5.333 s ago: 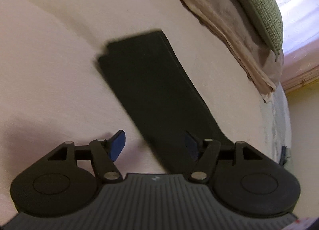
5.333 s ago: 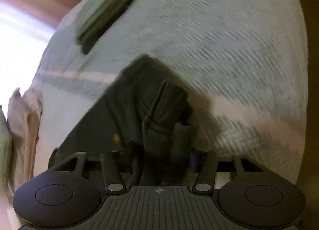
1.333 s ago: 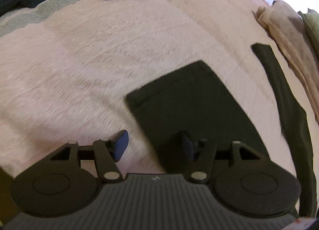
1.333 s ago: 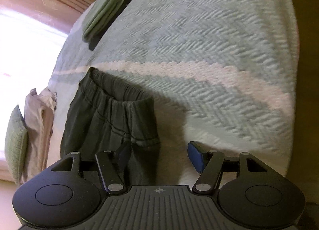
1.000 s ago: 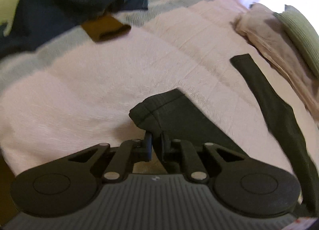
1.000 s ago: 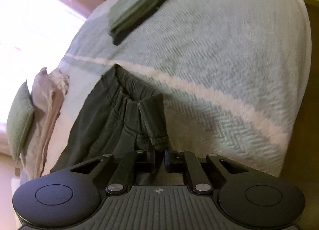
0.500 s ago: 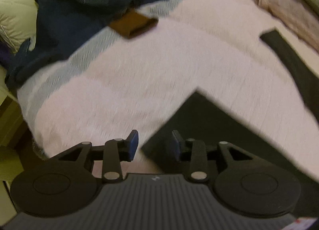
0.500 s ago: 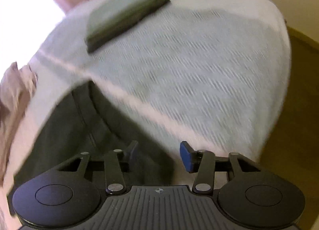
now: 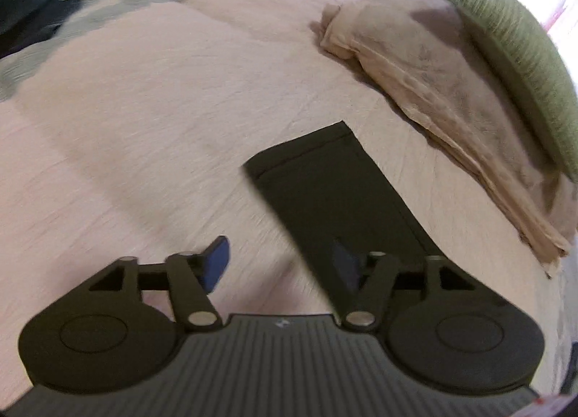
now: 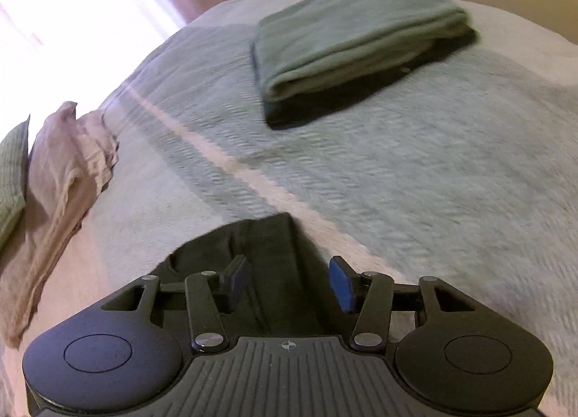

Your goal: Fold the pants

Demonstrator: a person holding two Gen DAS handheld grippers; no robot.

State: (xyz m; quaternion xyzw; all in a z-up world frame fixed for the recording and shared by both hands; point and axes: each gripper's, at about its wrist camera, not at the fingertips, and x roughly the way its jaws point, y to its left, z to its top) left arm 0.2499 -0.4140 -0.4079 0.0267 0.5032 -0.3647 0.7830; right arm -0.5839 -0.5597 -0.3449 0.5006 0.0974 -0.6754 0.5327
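Two grippers: left gripper [image 9: 280, 265] has jaws opening with nothing clamped, only bedspread and the edge of the pants below the gap; right gripper [image 10: 290, 281] stands apart, unclamped, above dark cloth.
Pants: dark pants [image 9: 336, 193] lie flat on the bed [image 9: 144, 120], a squared hem end pointing away in the left view; in the right view another end [image 10: 260, 247] sits under the jaws.
Step in hand: looks like a fold just laid down, both ends let go.
Doing it well: check the layers lie square, then take both corners of one end evenly before the next fold.
Farther off: beige cloth [image 9: 433, 84] and a green cushion [image 9: 520, 55] near the window; folded green towel [image 10: 357, 41] well apart.
Hard to tell: motion blur; gripper bodies hide the nearest cloth, so layer count is unclear.
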